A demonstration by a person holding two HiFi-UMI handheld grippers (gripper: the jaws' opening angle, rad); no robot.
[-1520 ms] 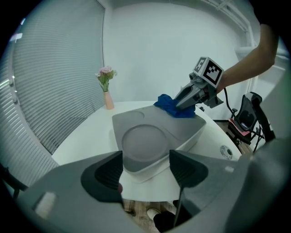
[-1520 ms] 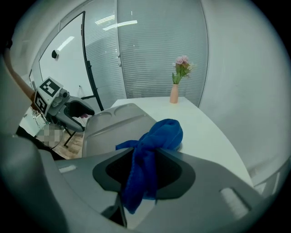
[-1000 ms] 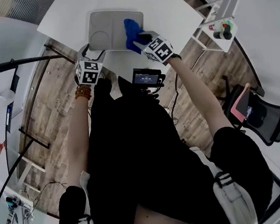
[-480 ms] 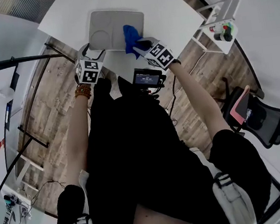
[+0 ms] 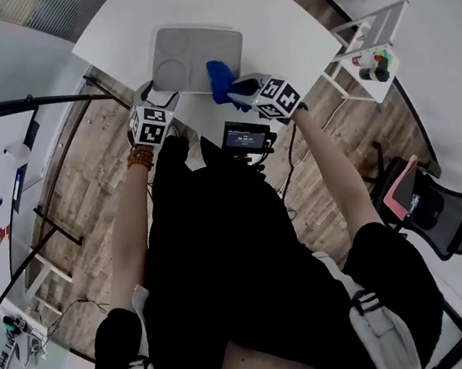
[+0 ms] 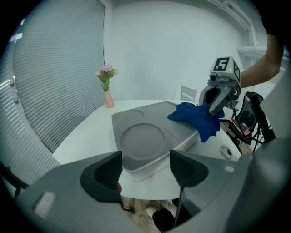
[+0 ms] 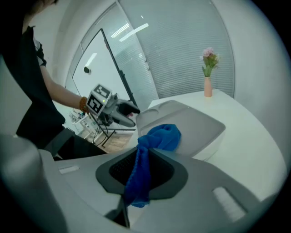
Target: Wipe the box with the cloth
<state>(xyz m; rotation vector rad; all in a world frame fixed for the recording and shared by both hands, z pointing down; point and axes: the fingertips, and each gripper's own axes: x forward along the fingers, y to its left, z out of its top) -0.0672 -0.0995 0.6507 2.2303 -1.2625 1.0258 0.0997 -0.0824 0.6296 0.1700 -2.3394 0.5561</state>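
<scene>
At the grey box's (image 5: 188, 54) near-right corner, my right gripper's (image 5: 240, 92) jaws have just been closing and I'm pinching the blue cloth (image 5: 219, 80), its top stretching left toward my spread, empty left gripper (image 6: 145, 166).

The white bench (image 5: 276, 13) runs out of frame at the top edge of the head view. The blue cloth (image 5: 219, 80) hides the near right corner of the grey box (image 5: 188, 50). In the right gripper view, the cloth's lower end disappears between the jaws of the right gripper (image 7: 137, 175), which have just been closing on it. At upper right of the head view, the coloured items (image 5: 374, 66) on the side table (image 5: 370, 87) are too small to identify. The lettering on the small screen (image 5: 246, 138) is unreadable.
</scene>
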